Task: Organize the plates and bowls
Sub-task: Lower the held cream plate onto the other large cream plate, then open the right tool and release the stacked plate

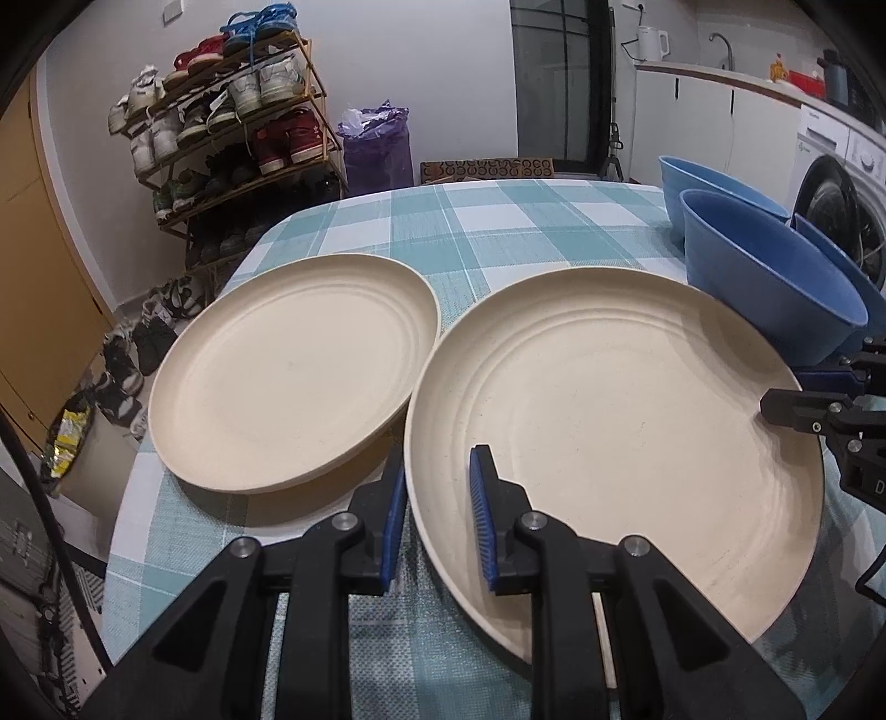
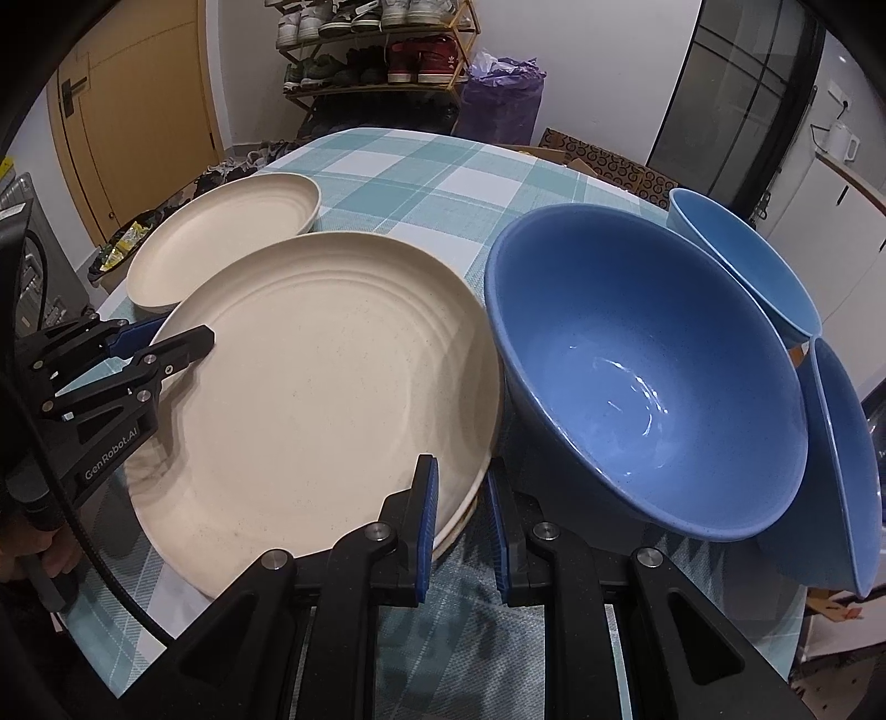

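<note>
On the checked tablecloth (image 1: 487, 232), both hand-held grippers clamp the near plate (image 1: 609, 421); only the right view shows a third bowl (image 2: 847, 471).

Shoe rack (image 1: 232, 127), purple bag (image 1: 377, 145), kettle (image 1: 652, 43)

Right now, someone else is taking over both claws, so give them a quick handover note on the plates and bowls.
Left claw: shut on the near plate, gripping its rim.
Right claw: shut on the same plate's opposite rim, beside the big blue bowl.
Second plate: flat on the checked tablecloth, just left of the held one.
Three blue bowls sit clustered to the right.
Done: the near plate is gripped from both sides.
Left: stack the two plates, then probably nest the bowls.
</note>
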Action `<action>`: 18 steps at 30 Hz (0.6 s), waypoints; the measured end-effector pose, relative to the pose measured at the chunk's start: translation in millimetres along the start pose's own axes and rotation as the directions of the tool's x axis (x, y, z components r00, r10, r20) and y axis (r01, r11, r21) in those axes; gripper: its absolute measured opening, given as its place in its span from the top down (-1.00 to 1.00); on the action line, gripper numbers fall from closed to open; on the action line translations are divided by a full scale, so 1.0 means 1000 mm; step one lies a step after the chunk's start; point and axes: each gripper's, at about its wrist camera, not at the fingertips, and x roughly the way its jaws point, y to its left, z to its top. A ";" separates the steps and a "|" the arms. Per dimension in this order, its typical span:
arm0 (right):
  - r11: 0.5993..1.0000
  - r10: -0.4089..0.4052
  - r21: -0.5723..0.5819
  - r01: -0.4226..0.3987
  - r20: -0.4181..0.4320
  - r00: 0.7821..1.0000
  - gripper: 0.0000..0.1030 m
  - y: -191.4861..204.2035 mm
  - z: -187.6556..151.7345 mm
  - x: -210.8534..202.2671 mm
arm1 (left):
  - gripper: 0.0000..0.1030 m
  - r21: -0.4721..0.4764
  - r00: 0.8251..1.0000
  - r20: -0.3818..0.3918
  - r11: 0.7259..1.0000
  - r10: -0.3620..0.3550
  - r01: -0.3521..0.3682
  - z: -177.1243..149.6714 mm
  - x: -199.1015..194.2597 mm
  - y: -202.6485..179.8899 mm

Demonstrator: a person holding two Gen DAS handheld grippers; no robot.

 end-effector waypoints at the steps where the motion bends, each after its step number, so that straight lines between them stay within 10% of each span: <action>1: 1.000 -0.003 -0.003 0.003 -0.001 1.000 0.68 0.000 -0.001 0.001 | 0.61 0.007 1.000 0.000 1.000 0.006 -0.006 0.000 0.000 -0.001; 18: 0.999 -0.035 -0.028 0.035 -0.001 0.999 0.67 0.000 -0.007 0.005 | 0.53 0.014 1.000 -0.014 1.000 -0.012 0.012 0.001 0.003 -0.001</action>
